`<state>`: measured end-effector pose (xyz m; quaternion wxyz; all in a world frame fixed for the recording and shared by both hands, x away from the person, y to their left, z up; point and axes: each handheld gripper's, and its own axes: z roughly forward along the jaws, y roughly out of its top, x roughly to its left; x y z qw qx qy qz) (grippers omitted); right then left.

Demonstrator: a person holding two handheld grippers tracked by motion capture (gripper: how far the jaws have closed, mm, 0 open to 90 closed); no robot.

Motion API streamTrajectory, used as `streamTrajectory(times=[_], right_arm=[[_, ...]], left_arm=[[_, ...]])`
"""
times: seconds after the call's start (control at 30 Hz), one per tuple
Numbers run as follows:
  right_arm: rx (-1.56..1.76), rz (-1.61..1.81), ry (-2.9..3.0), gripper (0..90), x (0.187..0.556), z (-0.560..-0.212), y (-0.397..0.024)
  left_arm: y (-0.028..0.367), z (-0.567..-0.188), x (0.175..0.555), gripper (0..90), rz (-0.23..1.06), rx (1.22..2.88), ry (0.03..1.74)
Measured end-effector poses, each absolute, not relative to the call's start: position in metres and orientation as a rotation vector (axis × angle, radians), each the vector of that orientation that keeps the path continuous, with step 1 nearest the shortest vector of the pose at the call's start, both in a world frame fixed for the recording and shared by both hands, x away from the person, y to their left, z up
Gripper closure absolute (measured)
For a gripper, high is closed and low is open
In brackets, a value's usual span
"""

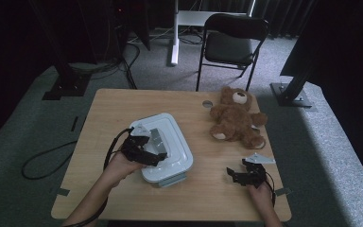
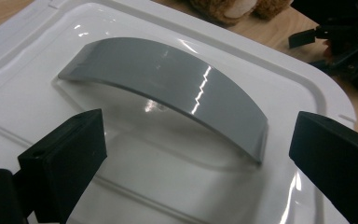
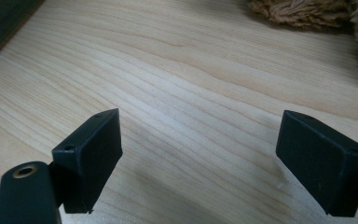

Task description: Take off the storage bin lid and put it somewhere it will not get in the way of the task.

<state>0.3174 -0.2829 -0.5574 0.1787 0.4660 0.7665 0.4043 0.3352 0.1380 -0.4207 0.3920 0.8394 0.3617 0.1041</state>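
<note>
Left gripper view, glossy white plastic lid (image 2: 177,186), curved grey handle (image 2: 168,88), wood-grain table (image 2: 270,32)

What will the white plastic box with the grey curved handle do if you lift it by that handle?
The white plastic box looks stiff, so it should probably keep its shape. Its grey curved handle is glossy with bright reflections, so the open left gripper might slip on it. The handle sits mid-lid, so the box would likely hang fairly level.

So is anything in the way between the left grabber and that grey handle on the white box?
Nothing visible. The left gripper hangs open over the white lid, and the grey handle lies just ahead of its jaws, untouched.
</note>
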Motion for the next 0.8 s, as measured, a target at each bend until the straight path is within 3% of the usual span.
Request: streamTrajectory(times=[0.33, 0.43, 0.63, 0.67, 0.8], right_arm=[[1.316, 1.144, 2.17, 13.6, 0.317, -0.558, -0.283], [1.316, 1.144, 2.169, 13.6, 0.317, -0.558, -0.283], [1.318, 1.143, 2.169, 13.6, 0.317, -0.557, -0.283], [1.317, 1.145, 2.168, 13.6, 0.317, -0.557, -0.284], [1.315, 1.146, 2.169, 13.6, 0.317, -0.557, -0.283]], left_arm=[[0.131, -0.421, 0.342, 6.1, 0.269, 2.125, 0.935], [0.13, -0.42, 0.342, 14.8, 0.265, 2.114, 0.934], [0.124, -0.422, 0.342, 16.5, 0.262, 2.117, 0.93], [0.124, -0.422, 0.342, 24.0, 0.258, 2.115, 0.927], [0.124, -0.422, 0.341, 25.9, 0.257, 2.112, 0.929]])
